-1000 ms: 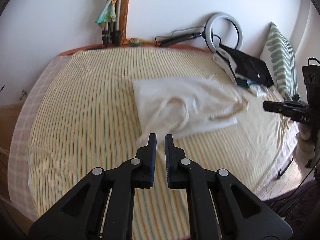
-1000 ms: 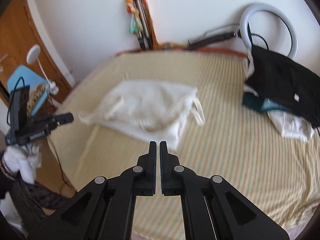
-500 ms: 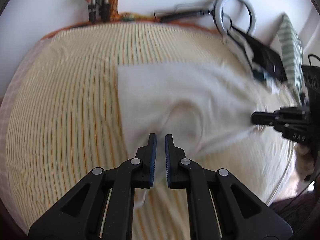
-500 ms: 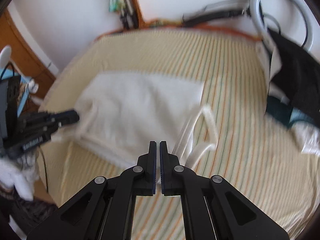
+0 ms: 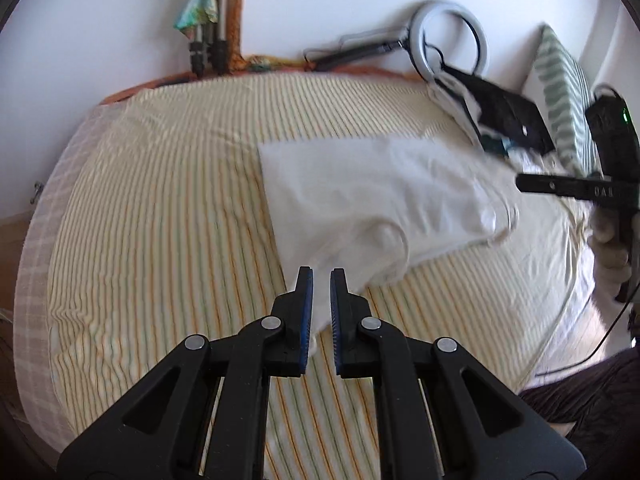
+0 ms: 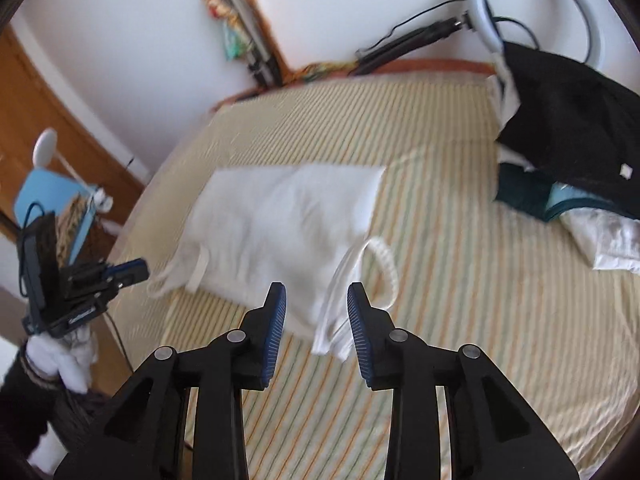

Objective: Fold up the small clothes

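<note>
Right gripper point(image 6: 316, 300) wide apart over the strap end of the white top point(image 6: 280, 216); left gripper point(image 5: 321, 280) narrow, gripping nothing, at its near corner. Top flat mid-bed point(image 5: 160, 208). Better to pinch both layers together, then fold slowly toward the far edge.

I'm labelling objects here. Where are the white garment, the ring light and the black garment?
white garment point(image 6: 280, 216), right wrist view, middle of body.
ring light point(image 5: 418, 26), left wrist view, left rim.
black garment point(image 6: 568, 120), right wrist view, centre.
</note>
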Motion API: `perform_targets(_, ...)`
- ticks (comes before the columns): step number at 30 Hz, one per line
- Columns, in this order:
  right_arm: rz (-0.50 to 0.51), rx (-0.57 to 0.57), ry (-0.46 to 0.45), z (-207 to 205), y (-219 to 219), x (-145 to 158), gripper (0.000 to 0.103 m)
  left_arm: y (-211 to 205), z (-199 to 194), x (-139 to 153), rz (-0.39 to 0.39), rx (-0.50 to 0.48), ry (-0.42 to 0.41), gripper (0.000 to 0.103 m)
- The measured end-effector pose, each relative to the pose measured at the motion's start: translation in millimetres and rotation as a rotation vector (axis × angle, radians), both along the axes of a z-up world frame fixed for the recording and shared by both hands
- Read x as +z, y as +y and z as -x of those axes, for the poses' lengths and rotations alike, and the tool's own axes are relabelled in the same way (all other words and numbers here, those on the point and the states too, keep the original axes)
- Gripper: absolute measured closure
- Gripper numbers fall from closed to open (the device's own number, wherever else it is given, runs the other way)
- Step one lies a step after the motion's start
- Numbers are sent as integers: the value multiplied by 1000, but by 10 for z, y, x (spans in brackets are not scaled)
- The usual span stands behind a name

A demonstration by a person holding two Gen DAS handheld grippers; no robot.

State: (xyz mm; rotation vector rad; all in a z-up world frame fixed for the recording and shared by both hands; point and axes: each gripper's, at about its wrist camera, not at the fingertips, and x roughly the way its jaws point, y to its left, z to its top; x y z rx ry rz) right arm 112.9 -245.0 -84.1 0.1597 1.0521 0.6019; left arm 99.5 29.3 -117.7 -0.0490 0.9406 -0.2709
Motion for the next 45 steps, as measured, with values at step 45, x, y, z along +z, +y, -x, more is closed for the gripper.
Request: perform_targets(45, 14, -98, 52, -1260, 347, -694, 100, -68, -713, -509, 44, 44, 47, 97)
